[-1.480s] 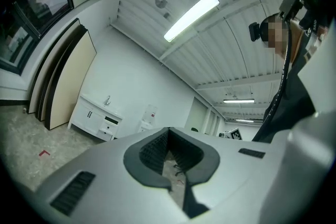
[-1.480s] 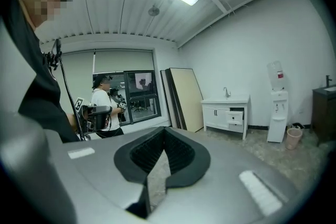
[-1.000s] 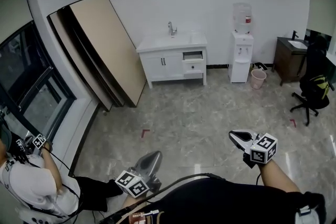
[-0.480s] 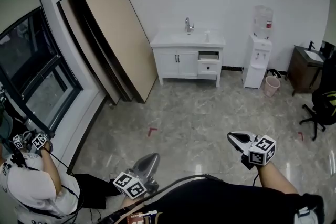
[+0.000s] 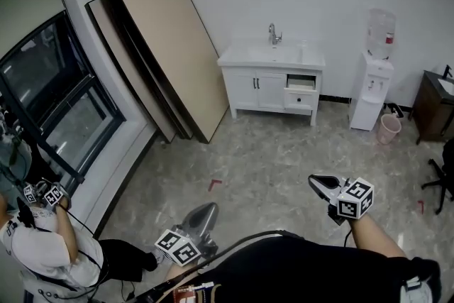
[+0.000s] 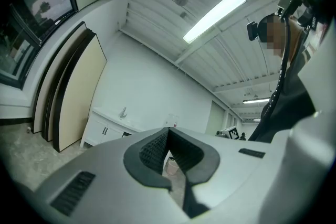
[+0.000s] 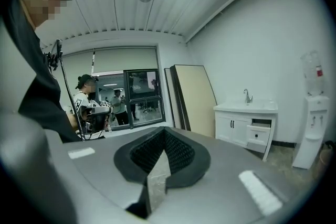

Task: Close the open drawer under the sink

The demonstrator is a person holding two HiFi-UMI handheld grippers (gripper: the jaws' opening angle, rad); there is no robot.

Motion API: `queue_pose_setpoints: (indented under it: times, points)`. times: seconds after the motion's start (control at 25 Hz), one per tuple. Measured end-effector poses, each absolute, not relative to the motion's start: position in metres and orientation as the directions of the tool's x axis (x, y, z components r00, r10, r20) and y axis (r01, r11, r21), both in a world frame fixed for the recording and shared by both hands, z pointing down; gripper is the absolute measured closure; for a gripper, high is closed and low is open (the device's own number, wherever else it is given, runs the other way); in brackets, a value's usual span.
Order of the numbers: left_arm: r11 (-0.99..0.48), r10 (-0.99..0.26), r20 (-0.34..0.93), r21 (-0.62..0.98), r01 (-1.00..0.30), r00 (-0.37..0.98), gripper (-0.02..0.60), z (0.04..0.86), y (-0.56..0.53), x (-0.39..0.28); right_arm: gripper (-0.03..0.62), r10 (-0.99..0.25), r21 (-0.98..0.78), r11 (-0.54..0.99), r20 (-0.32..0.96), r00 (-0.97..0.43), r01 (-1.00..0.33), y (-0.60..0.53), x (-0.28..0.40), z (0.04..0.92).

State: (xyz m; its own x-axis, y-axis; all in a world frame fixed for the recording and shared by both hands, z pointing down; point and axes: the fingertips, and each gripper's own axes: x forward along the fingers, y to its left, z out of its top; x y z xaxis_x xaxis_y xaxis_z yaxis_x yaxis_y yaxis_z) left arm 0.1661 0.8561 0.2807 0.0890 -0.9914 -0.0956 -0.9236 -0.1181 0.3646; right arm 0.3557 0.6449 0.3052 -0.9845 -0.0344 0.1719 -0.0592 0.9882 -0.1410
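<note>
The drawer (image 5: 301, 97) is standing pulled out at the right end of the white cabinet (image 5: 255, 89), under the sink (image 5: 277, 53), its dark inside showing above its front panel. It is lying well apart from both tools, far ahead across the room, almost straight ahead of the right hand-held gripper (image 5: 319, 183) and ahead and to the right of the left hand-held gripper (image 5: 207, 211).

Both hand-held grippers are hanging low near the person's body with their jaws pressed together, and nothing is sitting between them. Bare tiled floor (image 5: 284, 152) is lying open between them and the cabinet, with only a small red mark (image 5: 215, 184) on it.

Ahead and left of the left hand-held gripper, large boards (image 5: 170, 53) are leaning on the wall beside a dark window (image 5: 57, 103). Ahead and right of the right hand-held gripper, a water dispenser (image 5: 374, 81) and a pink bin (image 5: 389, 128) are standing just beside the cabinet's drawer end. A seated person (image 5: 42, 252) is occupying the floor left of the left hand-held gripper.
</note>
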Motion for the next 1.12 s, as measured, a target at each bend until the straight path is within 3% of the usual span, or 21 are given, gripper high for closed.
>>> queue_pose_setpoints:
  times: [0.28, 0.6, 0.84, 1.12]
  points:
    - [-0.099, -0.992, -0.107, 0.35, -0.932, 0.065, 0.581, 0.27, 0.761, 0.175, 0.592, -0.001, -0.124, 0.992, 0.153, -0.988, -0.02, 0.551, 0.358, 0.296]
    - [-0.113, -0.993, -0.067, 0.36, -0.926, 0.095, 0.581, 0.279, 0.687, 0.164, 0.592, -0.037, -0.158, 0.985, 0.162, -0.986, -0.063, 0.481, 0.359, 0.311]
    - [-0.168, -0.986, -0.079, 0.376, -0.911, 0.15, 0.581, 0.285, 0.644, 0.113, 0.592, -0.101, -0.154, 0.98, 0.179, -0.979, -0.129, 0.446, 0.322, 0.314]
    - [-0.243, -0.97, -0.11, 0.364, -0.899, 0.217, 0.581, 0.277, 0.614, 0.012, 0.592, -0.16, -0.124, 0.975, 0.169, -0.972, -0.182, 0.43, 0.228, 0.299]
